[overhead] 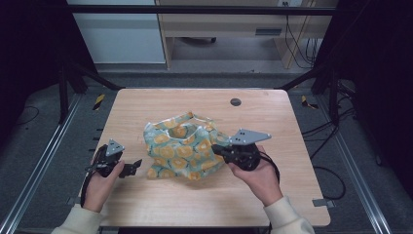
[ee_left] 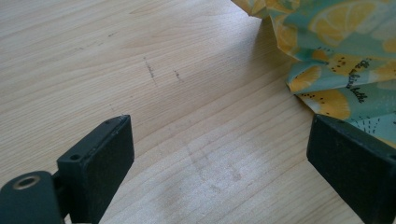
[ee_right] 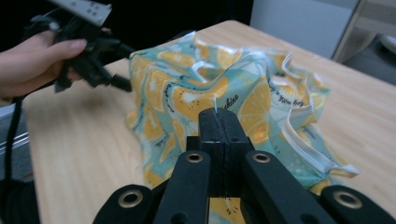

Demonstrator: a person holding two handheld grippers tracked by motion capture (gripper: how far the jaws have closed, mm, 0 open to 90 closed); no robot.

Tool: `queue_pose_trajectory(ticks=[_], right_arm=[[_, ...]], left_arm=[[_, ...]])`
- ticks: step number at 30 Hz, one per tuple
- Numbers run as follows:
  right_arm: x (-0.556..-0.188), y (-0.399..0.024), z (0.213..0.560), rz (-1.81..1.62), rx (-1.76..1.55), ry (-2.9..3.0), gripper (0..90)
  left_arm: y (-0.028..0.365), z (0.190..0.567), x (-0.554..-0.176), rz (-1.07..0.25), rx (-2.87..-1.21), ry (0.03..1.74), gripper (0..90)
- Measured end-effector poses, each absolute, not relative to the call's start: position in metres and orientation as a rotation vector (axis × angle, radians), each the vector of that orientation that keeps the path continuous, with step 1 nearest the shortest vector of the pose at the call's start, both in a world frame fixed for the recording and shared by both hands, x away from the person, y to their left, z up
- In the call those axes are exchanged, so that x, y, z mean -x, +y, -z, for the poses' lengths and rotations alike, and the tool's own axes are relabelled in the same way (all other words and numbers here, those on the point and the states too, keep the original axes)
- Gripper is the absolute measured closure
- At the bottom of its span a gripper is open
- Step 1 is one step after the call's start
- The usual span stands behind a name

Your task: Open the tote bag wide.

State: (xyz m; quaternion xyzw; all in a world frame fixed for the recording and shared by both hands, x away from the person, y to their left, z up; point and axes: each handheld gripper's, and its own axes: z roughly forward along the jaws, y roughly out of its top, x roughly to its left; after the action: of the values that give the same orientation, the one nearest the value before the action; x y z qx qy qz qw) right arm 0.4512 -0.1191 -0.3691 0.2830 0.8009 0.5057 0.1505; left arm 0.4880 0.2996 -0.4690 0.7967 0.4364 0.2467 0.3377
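Soft, light bag (overhead: 184,146) likely slumps; right gripper (overhead: 220,151) fingers pinch its fabric edge, left gripper (overhead: 135,167) fingers wide beside it.

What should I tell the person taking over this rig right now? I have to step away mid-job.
Right gripper: jaws shut on the lemon-print bag, pinching a fold at its right side.
Left gripper: jaws open, empty, low over the table just left of the bag, not touching it.
Bag: crumpled mid-table, white-edged handles loose.
Done: one side gripped.
Left: probably grip the bag's left edge, then go on handling it.
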Motion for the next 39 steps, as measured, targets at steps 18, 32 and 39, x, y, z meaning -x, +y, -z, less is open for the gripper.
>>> queue_pose_trajectory(ticks=[18,32,39], right_arm=[[-0.418,-0.112,0.435,-1.350,-0.825,2.458,89.5],[-0.417,-0.112,0.450,-1.307,-0.904,2.425,65.1],[-0.420,-0.118,0.421,-1.313,-0.908,2.335,52.8]], left_arm=[[0.298,0.470,-0.488,-0.643,-2.075,1.136,7.1],[0.299,0.470,-0.488,-0.633,-2.089,1.134,7.1],[0.299,0.470,-0.489,-0.633,-2.087,1.139,7.1]])
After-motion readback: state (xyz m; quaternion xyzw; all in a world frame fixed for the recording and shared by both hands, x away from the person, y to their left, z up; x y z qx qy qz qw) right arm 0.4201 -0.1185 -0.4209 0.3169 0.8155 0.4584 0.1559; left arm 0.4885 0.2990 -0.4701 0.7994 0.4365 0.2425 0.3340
